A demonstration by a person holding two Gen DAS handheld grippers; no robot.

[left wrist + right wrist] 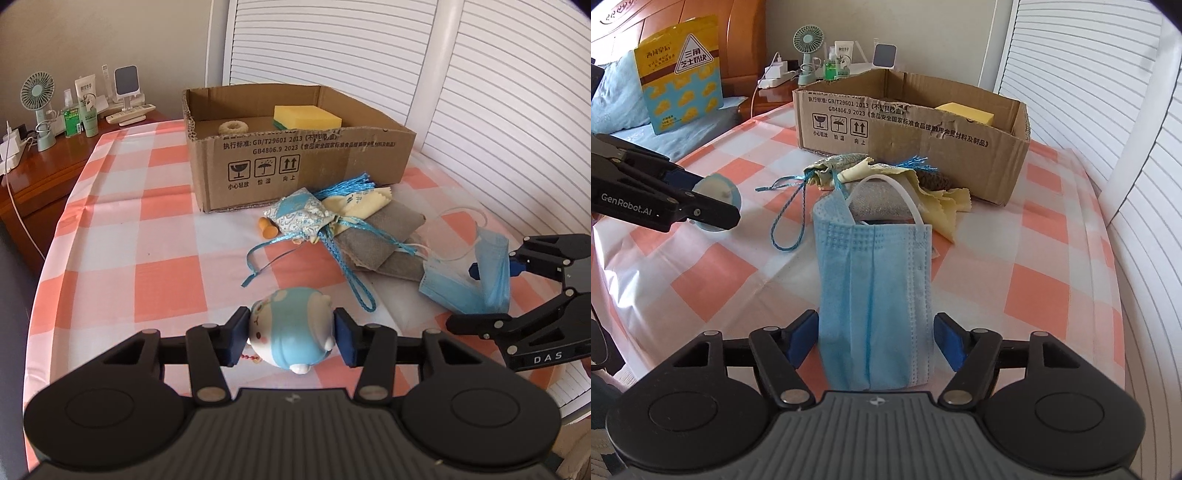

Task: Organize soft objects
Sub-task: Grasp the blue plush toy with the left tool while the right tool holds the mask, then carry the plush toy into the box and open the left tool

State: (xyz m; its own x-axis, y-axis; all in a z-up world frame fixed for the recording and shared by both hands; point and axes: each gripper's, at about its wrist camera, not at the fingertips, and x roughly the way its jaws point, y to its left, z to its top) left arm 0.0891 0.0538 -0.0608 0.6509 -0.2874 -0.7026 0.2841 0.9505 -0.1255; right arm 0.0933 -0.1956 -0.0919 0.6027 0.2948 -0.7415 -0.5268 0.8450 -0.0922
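Note:
My left gripper [291,334] is shut on a blue and white soft toy [291,332], near the front of the checked cloth; the toy also shows in the right wrist view [718,197]. My right gripper [875,338] is open, its pads standing either side of a blue face mask [875,295] without touching it; the mask also shows in the left wrist view [469,280]. A cardboard box [295,162] at the back holds a yellow sponge [306,116] and a beige ring [233,128]. A blue patterned pouch [303,214], grey cushions [380,236] and a yellow cloth [362,201] lie before it.
A small orange piece [267,229] lies beside the pouch. A wooden nightstand [44,162] at the left carries a fan [37,92], bottles and chargers. White slatted panels [480,74] stand behind and to the right. A yellow snack bag [679,74] leans on the bed.

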